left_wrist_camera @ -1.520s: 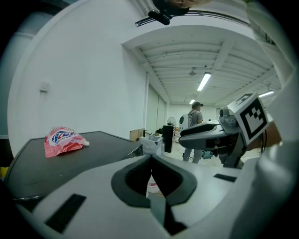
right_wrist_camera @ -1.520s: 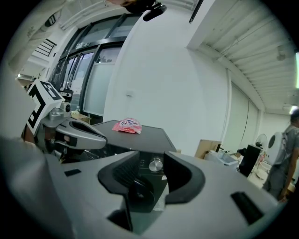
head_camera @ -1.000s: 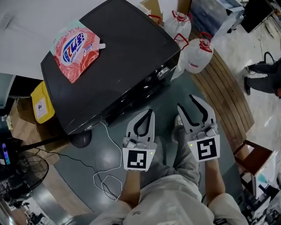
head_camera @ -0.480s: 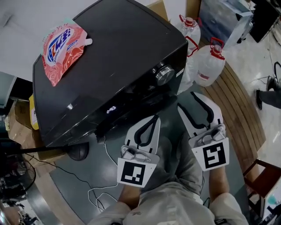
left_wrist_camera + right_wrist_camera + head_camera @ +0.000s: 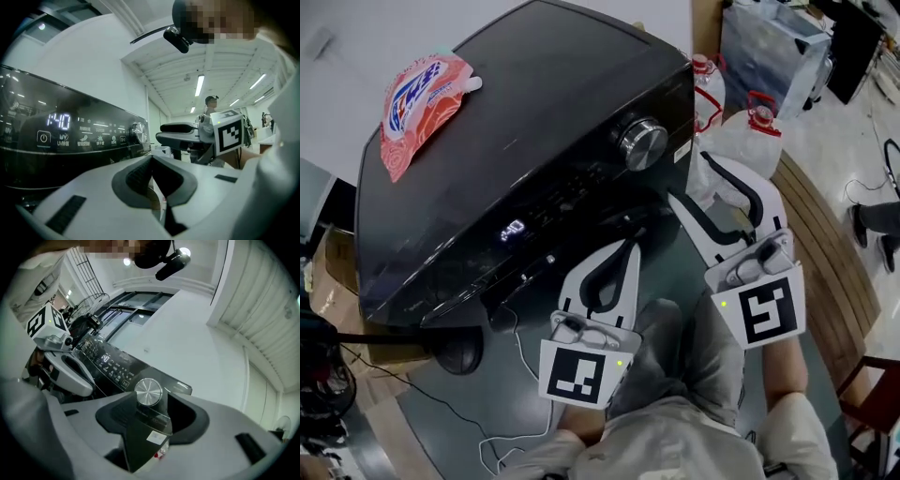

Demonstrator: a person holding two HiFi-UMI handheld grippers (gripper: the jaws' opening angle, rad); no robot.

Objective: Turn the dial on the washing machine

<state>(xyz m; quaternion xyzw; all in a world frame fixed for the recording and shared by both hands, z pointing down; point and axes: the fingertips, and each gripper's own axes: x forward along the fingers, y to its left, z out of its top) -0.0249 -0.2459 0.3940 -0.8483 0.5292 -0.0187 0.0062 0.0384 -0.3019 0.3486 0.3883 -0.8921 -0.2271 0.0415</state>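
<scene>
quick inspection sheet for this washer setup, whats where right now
surface: black washing machine top, bare apart from one pouch
job's things: round silver dial at the machine's front right, untouched; lit display to its left
clutter: pink detergent pouch lying flat on the top's far left
grippers: left gripper shut, empty, in front of the machine; right gripper jaws opening, aimed at the dial, not touching it
cables: white cable looped below the machine
surroundings: clear plastic jugs with red caps beside the machine; wooden slat decking at right
</scene>
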